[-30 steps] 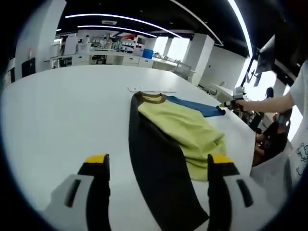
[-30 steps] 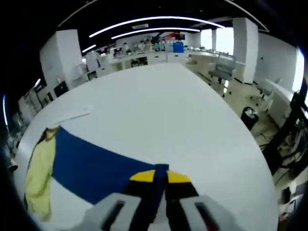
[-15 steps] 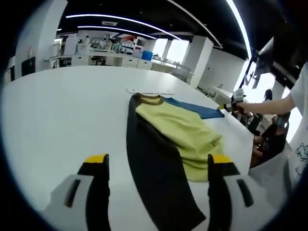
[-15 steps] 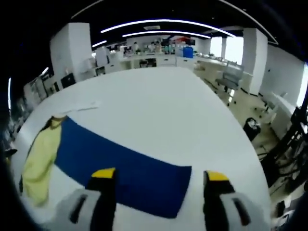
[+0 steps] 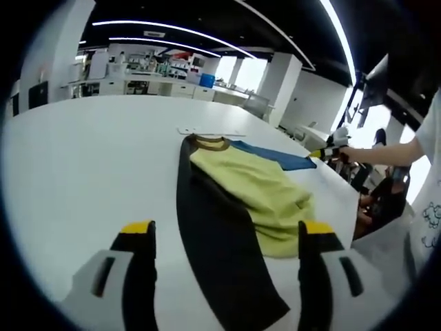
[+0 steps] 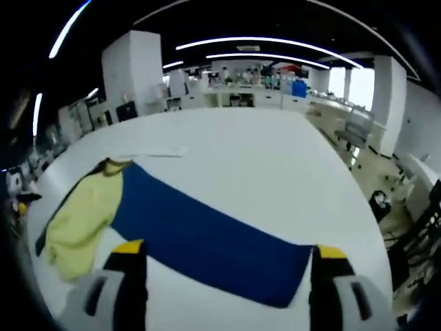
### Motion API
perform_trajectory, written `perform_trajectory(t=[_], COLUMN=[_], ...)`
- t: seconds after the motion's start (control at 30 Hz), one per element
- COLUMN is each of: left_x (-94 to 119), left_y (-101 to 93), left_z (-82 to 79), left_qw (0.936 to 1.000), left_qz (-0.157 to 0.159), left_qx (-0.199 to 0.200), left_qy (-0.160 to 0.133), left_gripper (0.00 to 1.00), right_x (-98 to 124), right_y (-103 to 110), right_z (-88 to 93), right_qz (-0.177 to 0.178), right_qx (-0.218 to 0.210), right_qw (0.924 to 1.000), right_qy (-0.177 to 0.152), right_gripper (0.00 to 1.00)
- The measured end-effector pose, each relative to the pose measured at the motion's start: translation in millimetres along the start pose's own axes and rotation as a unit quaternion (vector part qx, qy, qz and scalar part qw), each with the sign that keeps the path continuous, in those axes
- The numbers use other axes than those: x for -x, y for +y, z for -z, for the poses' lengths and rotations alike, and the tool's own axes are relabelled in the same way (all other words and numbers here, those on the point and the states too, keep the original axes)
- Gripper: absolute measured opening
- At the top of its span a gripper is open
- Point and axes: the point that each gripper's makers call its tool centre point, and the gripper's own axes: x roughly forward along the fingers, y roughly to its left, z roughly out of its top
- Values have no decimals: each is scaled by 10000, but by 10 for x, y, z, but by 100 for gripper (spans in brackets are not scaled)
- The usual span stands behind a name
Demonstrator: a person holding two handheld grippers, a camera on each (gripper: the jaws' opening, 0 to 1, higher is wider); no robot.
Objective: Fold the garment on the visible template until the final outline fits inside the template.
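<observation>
On the white table (image 5: 83, 158) lies the garment (image 5: 241, 200), flat, yellow body with one dark sleeve and one blue sleeve (image 6: 207, 238) spread out sideways. Left gripper (image 5: 224, 234) is spread, empty, above the dark sleeve end. Right gripper (image 6: 224, 252) is spread too, empty, over the blue cuff. Likely soft, light, limp cloth; best pinched at cuffs or hem. Collar points away from the left gripper; long axis runs sleeve to sleeve.

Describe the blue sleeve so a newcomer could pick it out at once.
On the big white table lies one long-sleeved garment with a yellow-green body. The blue sleeve stretches flat from its shoulder toward the right gripper, whose jaws stand open. It is the only blue part; the other sleeve is black.
</observation>
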Motion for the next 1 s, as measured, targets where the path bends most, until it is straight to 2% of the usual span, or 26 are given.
perform_trajectory(t=[0.07,0.2,0.4,0.5,0.67,0.8,0.87,1.0], left_x=[26,69,115,119,154,194,224,270], left_y=[25,14,6,-20,-58,-53,-5,8], left_z=[52,130,167,148,180,308,441,572], left_qw=[10000,9999,9999,9999,10000,9998,9988,9984], left_qz=[-14,51,69,67,70,15,-101,-151], left_qx=[15,126,136,142,25,-18,153,147], left_qy=[20,64,22,-25,14,185,462,532], left_gripper=[82,83,83,83,82,80,80,83], right_x=[4,161,295,429,500,615,639,704], right_y=[27,226,450,640,732,888,907,1025], right_z=[-75,-161,-122,-126,-168,-161,-160,-94], right_qz=[-119,-263,-476,-576,-725,-731,-768,-865], right_qx=[55,94,333,413,454,569,622,727], right_qw=[9998,9991,9979,9970,9956,9948,9940,9927], right_qy=[-139,-329,-289,-318,-378,-427,-463,-430], right_gripper=[100,100,100,100,100,100,100,100])
